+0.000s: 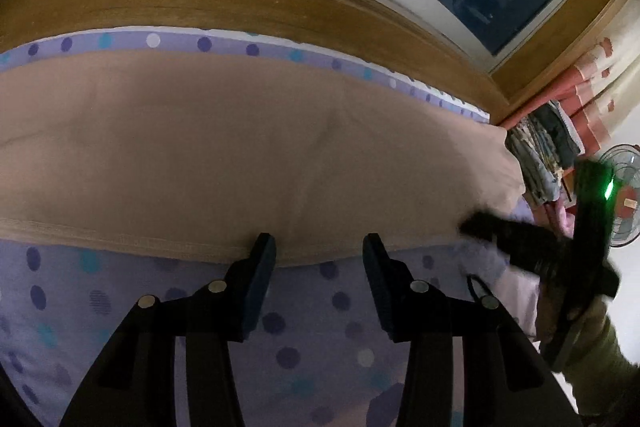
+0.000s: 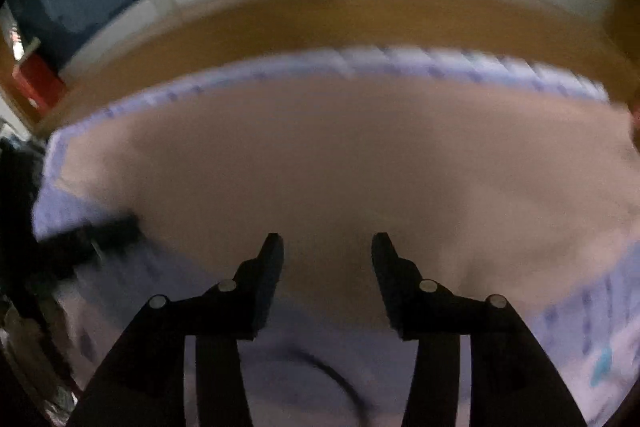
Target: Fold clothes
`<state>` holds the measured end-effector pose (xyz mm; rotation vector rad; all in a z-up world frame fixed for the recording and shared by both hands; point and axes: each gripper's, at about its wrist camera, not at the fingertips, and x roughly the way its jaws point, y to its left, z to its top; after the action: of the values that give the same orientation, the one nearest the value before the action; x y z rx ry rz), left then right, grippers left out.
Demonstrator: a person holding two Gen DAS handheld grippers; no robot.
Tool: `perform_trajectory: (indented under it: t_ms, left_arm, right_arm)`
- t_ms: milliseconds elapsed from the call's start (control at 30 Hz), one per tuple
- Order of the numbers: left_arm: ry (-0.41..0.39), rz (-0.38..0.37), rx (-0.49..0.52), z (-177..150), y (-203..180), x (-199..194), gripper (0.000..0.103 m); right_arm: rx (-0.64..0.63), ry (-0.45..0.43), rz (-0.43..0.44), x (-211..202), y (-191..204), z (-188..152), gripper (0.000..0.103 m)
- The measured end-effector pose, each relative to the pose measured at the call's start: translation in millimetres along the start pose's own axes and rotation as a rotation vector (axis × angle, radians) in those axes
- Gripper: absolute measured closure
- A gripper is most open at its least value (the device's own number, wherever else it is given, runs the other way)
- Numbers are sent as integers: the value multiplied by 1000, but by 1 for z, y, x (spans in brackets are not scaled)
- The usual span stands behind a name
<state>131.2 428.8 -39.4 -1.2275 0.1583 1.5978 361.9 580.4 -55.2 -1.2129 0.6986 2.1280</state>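
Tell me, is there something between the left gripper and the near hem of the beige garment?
Nothing visible. The left gripper is open just over the beige garment, at its near hem, above the dotted sheet.

No readable text, labels, brands or numbers in either view. Closest candidate: small pale sticker on the hub of the fan (image 1: pixel 624 195), just right of the right gripper (image 1: pixel 480 227) in the left wrist view, too small and blurred to read. The green light on that gripper's body is a plain glow, no characters. Polka-dot bedsheet (image 1: pixel 320 307) below the gripper carries pattern only. Right wrist view is motion-blurred throughout; nothing legible.
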Motion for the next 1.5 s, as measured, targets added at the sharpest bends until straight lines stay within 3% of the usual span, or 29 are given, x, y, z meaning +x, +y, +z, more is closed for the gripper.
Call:
perform_trajectory:
  t_ms: [133,233,400,567,600,667,833,967,1167,1300,1500]
  left_arm:
    - [8,43,-5,-1,-3,-5,57]
    - [26,17,33,-4,-19,-6,57]
    - [88,46,248,-6,-73,10,57]
    - [150,22,457,-2,-111,36,57]
    - [145,45,508,-2,-117,40,57]
    - [135,90,610,-1,-129,48,57]
    - [156,76,801,-8,-141,58,57]
    - [161,40,853,-7,-142,61,57]
    - [149,-9,869,-1,-144,74,57]
    - [133,-50,828,7,-142,76,57]
    - [118,-68,783,20,-138,81,57]
  right_arm:
    - [66,-63,48,-26,-18,-20,59]
    - [76,-114,35,-46,-28,-31,52]
    - [89,-59,30,-72,-39,-55,51]
    - [104,-70,-15,-114,-46,-74,49]
    - [114,-73,-20,-119,-46,-76,49]
    - [165,-94,-30,-113,-43,-77,48]
    - [276,-172,-43,-73,-33,-70,48]
    - [244,-153,-144,-37,-17,-58,48]
    - [225,-177,-200,-12,-5,-38,48]
    - [330,-241,-149,-25,-17,-27,48]
    - [336,-243,-148,-26,-23,-14,48]
